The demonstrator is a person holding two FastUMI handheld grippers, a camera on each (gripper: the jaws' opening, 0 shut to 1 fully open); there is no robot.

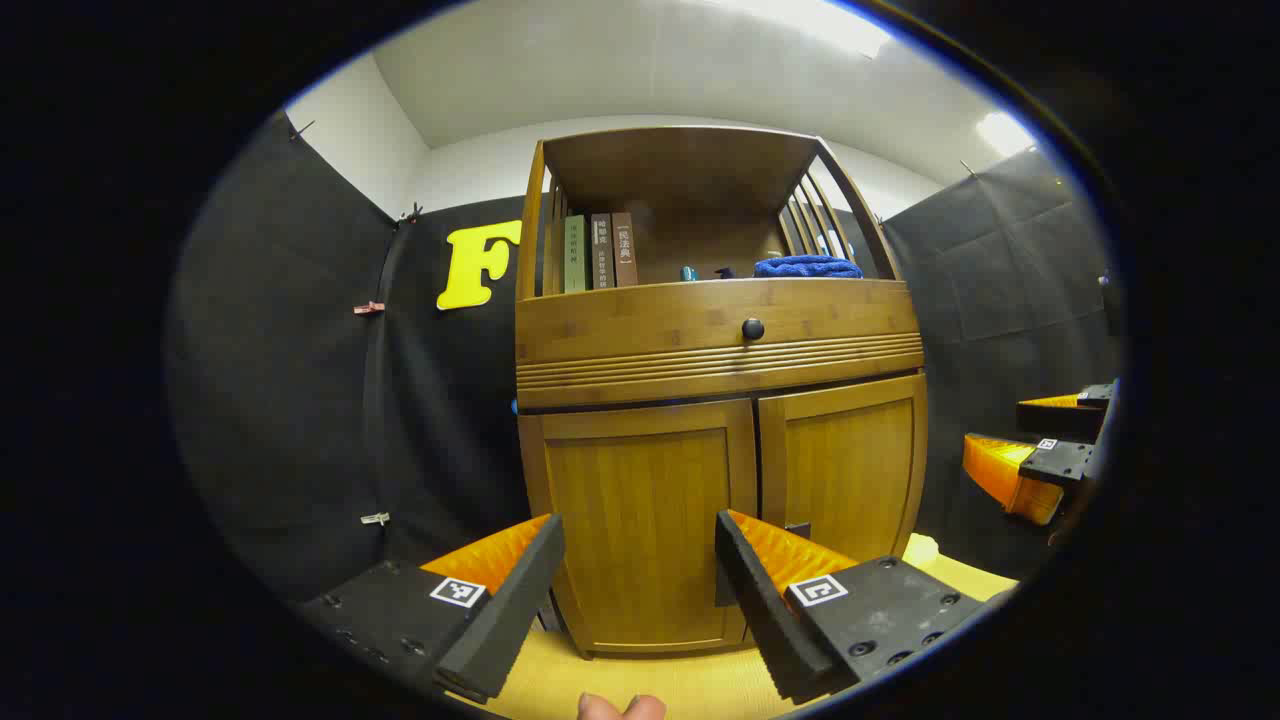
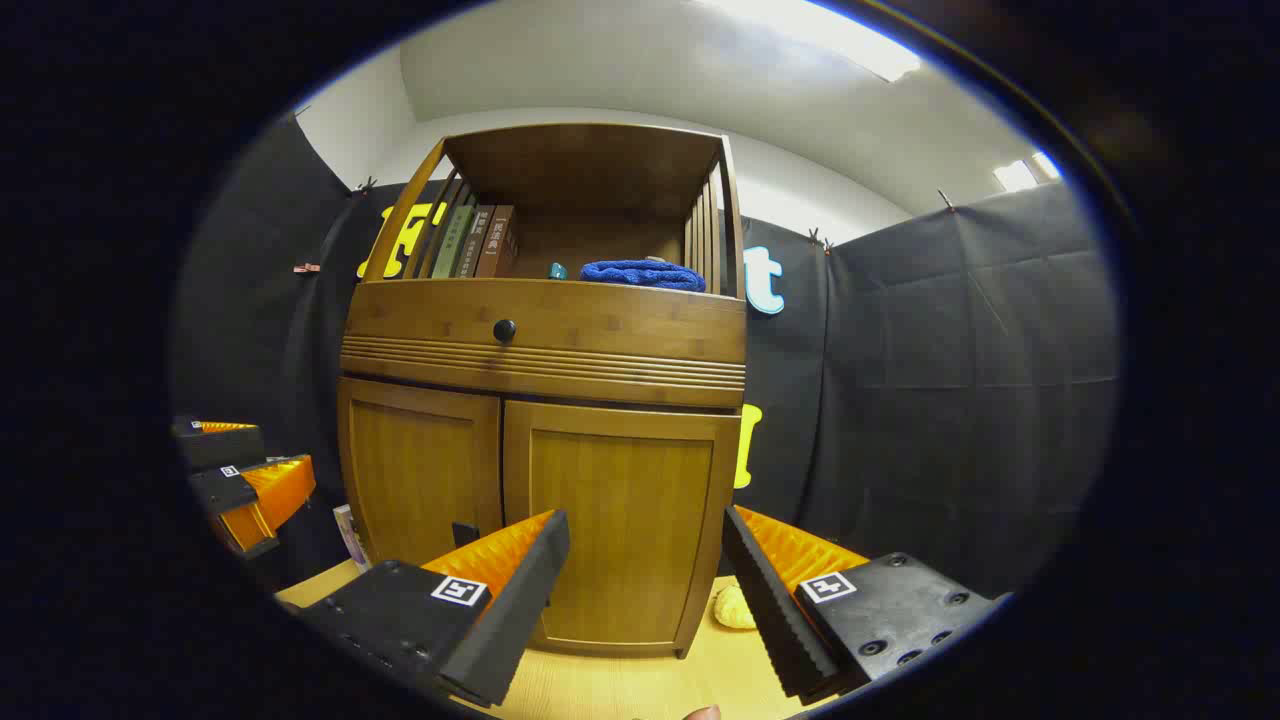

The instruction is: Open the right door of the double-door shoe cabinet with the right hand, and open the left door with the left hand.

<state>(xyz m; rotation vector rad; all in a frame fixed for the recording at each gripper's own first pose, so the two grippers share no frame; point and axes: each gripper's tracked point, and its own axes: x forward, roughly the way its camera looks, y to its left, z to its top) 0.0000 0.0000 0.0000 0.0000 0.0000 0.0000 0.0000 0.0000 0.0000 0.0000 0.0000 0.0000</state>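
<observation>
Shoe cabinet (image 1: 720, 400) doors closed, grippers apart.

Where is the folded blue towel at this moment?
The folded blue towel lies on the open upper shelf of the wooden shoe cabinet, at its right side, above the round black drawer knob and right of the upright books.
</observation>
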